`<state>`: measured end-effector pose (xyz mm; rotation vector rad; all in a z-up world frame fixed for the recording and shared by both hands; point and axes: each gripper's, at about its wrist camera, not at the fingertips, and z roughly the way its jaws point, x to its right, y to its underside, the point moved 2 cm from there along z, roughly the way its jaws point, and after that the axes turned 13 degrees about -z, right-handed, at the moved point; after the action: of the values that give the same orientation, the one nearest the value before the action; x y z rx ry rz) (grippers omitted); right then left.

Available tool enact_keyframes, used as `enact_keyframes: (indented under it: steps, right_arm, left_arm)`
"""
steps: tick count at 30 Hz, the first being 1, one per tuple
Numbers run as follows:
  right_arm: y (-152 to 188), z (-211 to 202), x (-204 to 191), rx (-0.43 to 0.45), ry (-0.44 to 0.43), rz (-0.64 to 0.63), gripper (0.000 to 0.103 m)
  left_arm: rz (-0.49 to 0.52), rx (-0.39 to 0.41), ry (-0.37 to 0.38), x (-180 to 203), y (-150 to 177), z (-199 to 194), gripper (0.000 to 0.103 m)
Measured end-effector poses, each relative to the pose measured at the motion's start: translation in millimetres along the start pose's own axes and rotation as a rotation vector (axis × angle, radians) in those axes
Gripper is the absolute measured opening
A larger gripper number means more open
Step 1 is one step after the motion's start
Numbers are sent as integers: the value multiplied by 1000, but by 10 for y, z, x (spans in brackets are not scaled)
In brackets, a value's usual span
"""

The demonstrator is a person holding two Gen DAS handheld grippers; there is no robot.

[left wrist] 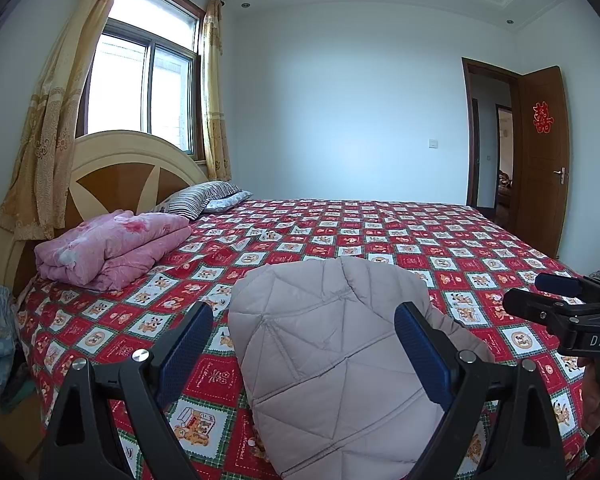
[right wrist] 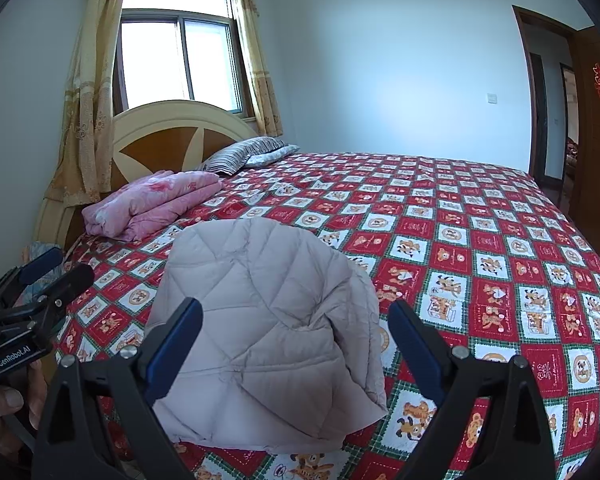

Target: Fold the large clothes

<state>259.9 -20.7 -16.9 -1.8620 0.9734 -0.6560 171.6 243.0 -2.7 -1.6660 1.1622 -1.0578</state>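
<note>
A pale grey-pink quilted jacket (left wrist: 332,356) lies folded into a compact bundle on the near part of the bed; it also shows in the right wrist view (right wrist: 264,328). My left gripper (left wrist: 304,320) is open, hovering above the jacket with its blue pads on either side, holding nothing. My right gripper (right wrist: 296,316) is open too, above the jacket's near right part, empty. Each gripper shows in the other's view: the right one (left wrist: 540,296) at the right edge, the left one (right wrist: 60,268) at the left edge.
The bed carries a red checked sheet (left wrist: 440,248) with cartoon squares. A folded pink quilt (left wrist: 108,248) and striped pillows (left wrist: 204,198) lie near the headboard (left wrist: 132,164). A window with curtains is behind; an open brown door (left wrist: 544,160) is at right.
</note>
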Motion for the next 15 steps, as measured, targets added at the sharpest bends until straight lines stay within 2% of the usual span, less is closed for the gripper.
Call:
enact_keyframes:
  steps: [15]
  right_arm:
    - [0,-32,-26,9,2,2,96]
  left_arm:
    - [2,-9,-16,-17,-3,26,93]
